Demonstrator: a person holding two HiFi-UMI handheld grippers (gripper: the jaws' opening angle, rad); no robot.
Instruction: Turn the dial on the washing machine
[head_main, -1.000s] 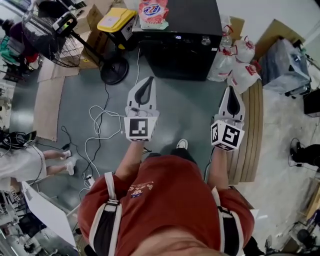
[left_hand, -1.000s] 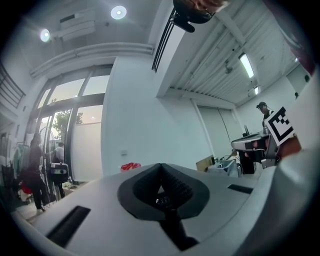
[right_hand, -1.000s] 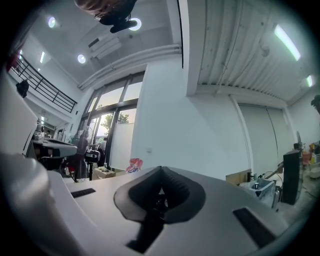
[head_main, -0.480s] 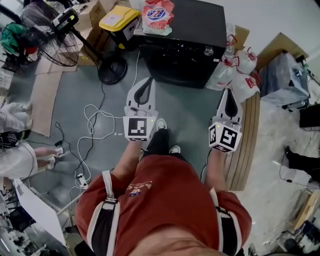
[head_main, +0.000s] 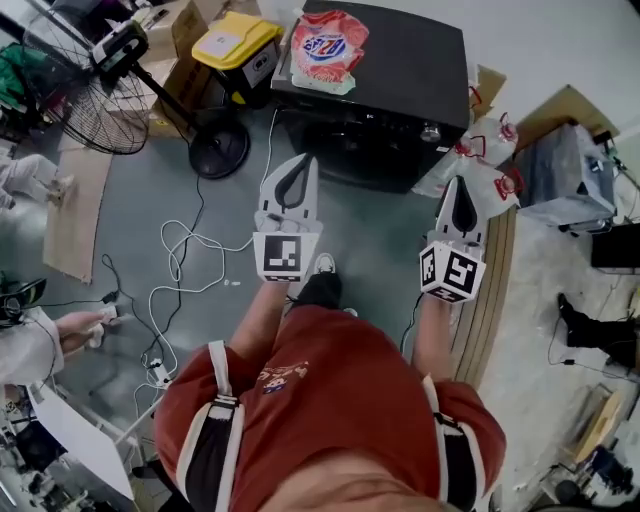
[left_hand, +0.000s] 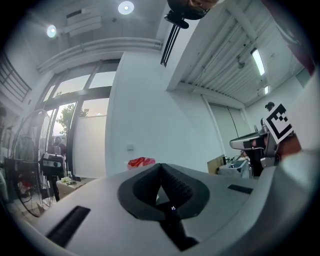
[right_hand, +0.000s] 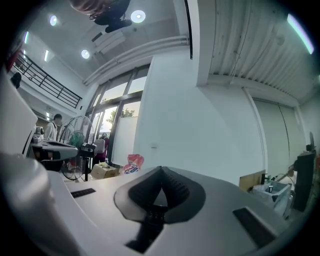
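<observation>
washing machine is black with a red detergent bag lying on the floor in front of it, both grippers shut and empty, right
Not quite. The red detergent bag lies on top of the black washing machine, not on the floor in front of it, as the head view shows. The left gripper and right gripper are indeed shut and empty.

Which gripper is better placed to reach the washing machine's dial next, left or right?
Right, probably. In the head view the dial sits front right on the washing machine, almost straight ahead of the right gripper; the left gripper points at its middle, farther off. Both have shut, empty jaws.
</observation>
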